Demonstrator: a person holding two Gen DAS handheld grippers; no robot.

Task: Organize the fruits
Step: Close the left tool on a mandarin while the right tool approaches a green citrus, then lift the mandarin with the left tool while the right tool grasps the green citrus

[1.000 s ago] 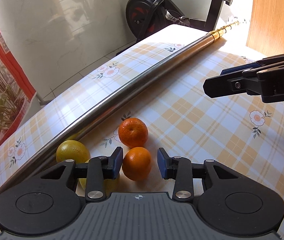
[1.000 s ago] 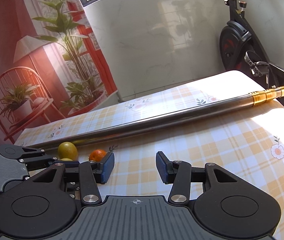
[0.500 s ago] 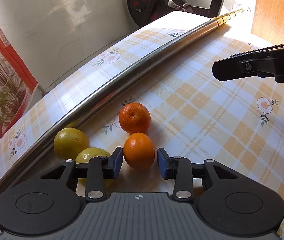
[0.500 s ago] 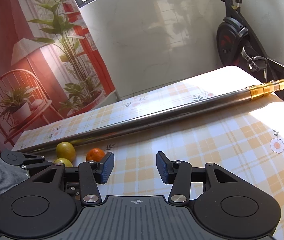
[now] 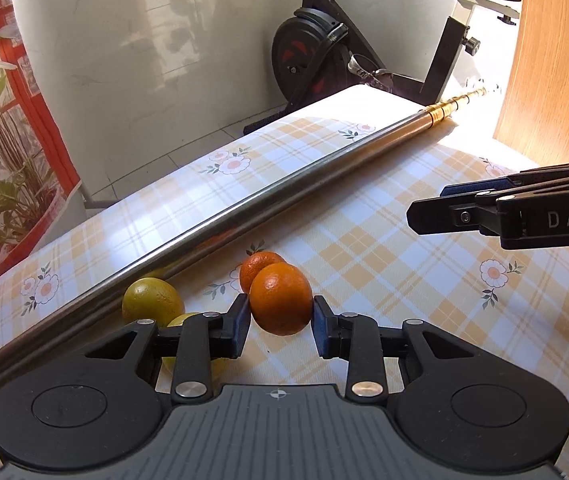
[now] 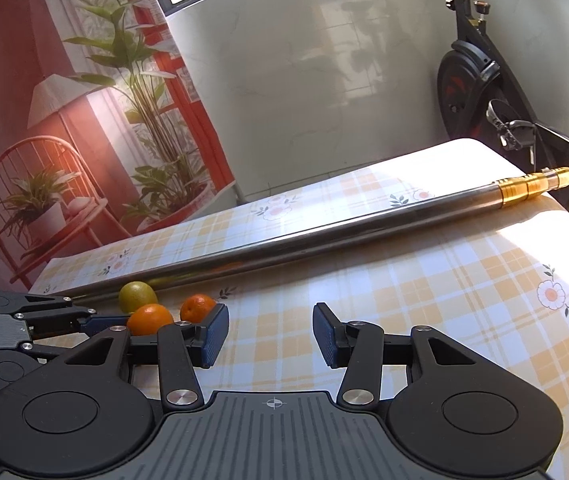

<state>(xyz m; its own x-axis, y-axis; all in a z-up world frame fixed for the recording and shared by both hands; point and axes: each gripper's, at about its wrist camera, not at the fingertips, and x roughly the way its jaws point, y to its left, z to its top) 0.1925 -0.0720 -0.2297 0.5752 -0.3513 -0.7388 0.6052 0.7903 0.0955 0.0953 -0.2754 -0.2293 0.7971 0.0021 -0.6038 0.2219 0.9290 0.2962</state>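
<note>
Left jaws: my left gripper [image 5: 281,322] has its two dark blue pads pressed against either side of a round orange citrus fruit [image 5: 281,298]; I judge it gripped and lifted a little off the cloth.

Right jaws: my right gripper [image 6: 270,334] stands spread wide with nothing between the pads, hovering over bare tablecloth well to the right of the fruit.

Where the fruit is: a second orange citrus [image 5: 258,268] sits just behind the held one. Two yellow-green round fruits, the farther [image 5: 152,300] beside the pole and the nearer [image 5: 186,320] half hidden under my left finger, lie to the left.

Boundary: a long shiny steel pole with a brass-coloured end [image 5: 284,196] lies across the table behind the fruit.

Risk, slipping: the pads meet the orange only at its widest curve, so a quick swing could let it roll out.

Risk, knocking: my left finger is close over the nearer yellow-green fruit; drifting left or dropping could push it toward the pole.

Risk, collision: my right gripper hangs in the path to the right.

Open room: the orange-checked flowered tablecloth [image 5: 424,292] is bare to the right and front; no bowl or tray is visible, so I cannot tell the destination.
</note>
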